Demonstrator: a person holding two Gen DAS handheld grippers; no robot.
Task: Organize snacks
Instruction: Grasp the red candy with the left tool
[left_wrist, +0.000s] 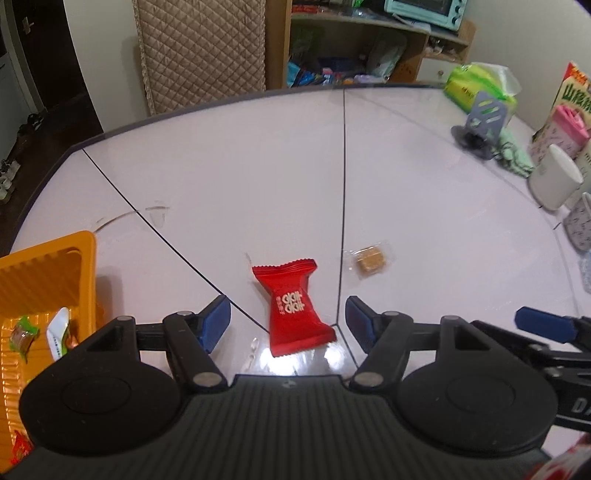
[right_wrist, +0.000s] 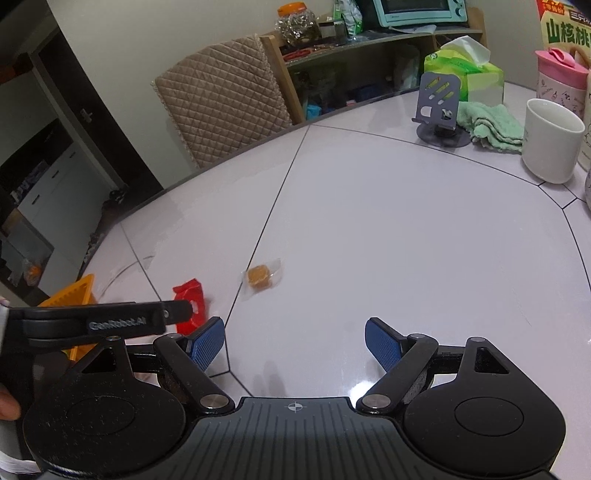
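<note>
Now red snack pack (left_wrist: 293, 308) lies flat, long axis fore-aft btwn spread left jaws; right jaws spread.

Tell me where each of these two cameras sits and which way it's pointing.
Left wrist: on the left tongs, facing forward and down at the red snack packet between their open fingers; orange tray at left, right tongs' fingertip at right.
Right wrist: on the right tongs, open over bare white table; left tongs' arm crosses at left.
Shared: red packet, clear-wrapped brown sweet, tray, white mug.
</note>
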